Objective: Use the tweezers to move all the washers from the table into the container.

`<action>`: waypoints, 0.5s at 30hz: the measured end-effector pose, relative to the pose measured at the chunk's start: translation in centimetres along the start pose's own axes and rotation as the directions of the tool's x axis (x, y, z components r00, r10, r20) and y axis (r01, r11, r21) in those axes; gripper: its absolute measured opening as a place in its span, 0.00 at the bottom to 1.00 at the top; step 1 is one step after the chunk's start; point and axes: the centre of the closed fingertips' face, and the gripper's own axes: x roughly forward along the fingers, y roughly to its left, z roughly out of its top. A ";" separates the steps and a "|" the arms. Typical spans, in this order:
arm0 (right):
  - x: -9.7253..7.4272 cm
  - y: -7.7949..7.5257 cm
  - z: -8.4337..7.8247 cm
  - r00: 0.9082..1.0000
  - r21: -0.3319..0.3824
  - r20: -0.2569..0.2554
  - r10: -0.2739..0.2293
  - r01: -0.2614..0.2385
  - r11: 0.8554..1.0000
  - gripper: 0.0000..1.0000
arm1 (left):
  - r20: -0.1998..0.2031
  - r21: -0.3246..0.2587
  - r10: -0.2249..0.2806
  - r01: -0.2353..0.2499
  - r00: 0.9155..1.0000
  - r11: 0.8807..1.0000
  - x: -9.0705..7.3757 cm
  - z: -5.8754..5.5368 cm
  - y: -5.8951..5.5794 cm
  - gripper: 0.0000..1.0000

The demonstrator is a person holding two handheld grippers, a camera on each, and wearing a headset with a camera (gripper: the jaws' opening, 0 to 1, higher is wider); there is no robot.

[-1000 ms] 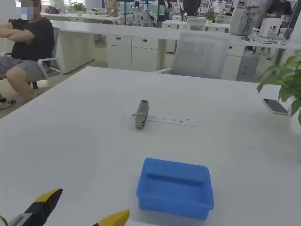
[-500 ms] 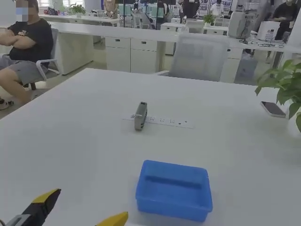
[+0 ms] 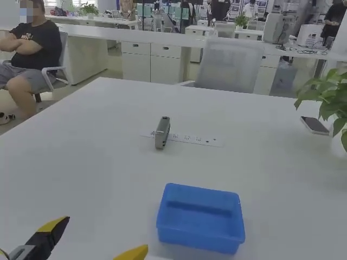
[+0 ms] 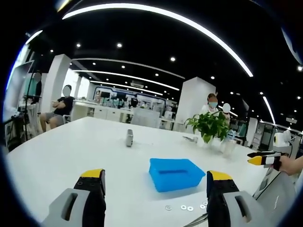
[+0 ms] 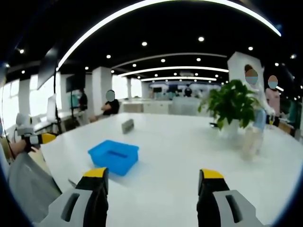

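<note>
Nearest, the left claw (image 4: 156,182) and the right claw (image 5: 151,179) are being held wide open, with nothing gripped. Small washers (image 4: 182,207) are lying on the table (image 4: 71,151) near the blue container (image 4: 176,173), at its 6 o'clock. Farther off, at 11 o'clock, a grey block (image 4: 129,137) is standing.

Bright, even overhead light from ceiling strips (image 4: 118,5), faint shadows, heavy fisheye bending toward edges, soft head-view focus
</note>
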 end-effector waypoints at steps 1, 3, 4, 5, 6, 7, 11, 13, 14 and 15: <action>0.0 0.0 0.0 1.000 -0.001 -0.001 -0.001 0.001 1.000 0.76 | -0.007 0.004 -0.002 0.002 1.000 1.000 0.0 -0.1 0.0 0.90; -0.1 0.0 -0.1 1.000 -0.007 -0.006 -0.008 0.008 1.000 0.76 | -0.024 0.014 -0.005 0.006 1.000 1.000 0.1 -0.4 -0.1 0.89; -0.1 0.0 -0.1 1.000 -0.009 -0.009 -0.009 0.009 1.000 0.77 | -0.029 0.016 -0.004 0.004 1.000 1.000 0.1 -0.5 -0.1 0.89; -0.1 0.0 -0.1 1.000 -0.010 -0.011 -0.010 0.010 1.000 0.77 | -0.031 0.018 -0.003 0.003 1.000 1.000 0.1 -0.5 0.0 0.88; -0.1 0.1 -0.1 1.000 -0.013 -0.012 -0.011 0.010 1.000 0.77 | -0.031 0.016 -0.002 0.003 1.000 1.000 0.1 -0.5 0.0 0.88; -0.1 0.1 -0.1 1.000 -0.014 -0.013 -0.010 0.010 1.000 0.77 | -0.032 0.014 -0.001 0.002 0.999 1.000 0.1 -0.5 0.0 0.88; -0.2 0.1 0.0 1.000 -0.007 -0.012 -0.016 0.016 1.000 0.76 | -0.025 0.014 -0.002 0.002 1.000 1.000 0.1 -0.4 0.0 0.86; -0.2 -0.1 0.1 1.000 0.005 -0.003 -0.017 0.017 1.000 0.76 | -0.025 0.024 -0.001 0.002 1.000 1.000 0.1 -0.4 0.0 0.86; -0.2 -0.1 0.2 1.000 0.007 -0.001 -0.017 0.017 1.000 0.76 | -0.030 0.026 0.000 0.001 1.000 1.000 0.1 -0.5 0.0 0.86; -0.2 -0.1 0.2 1.000 0.008 0.002 -0.015 0.015 1.000 0.76 | -0.034 0.026 0.003 -0.002 0.999 1.000 0.1 -0.6 0.0 0.86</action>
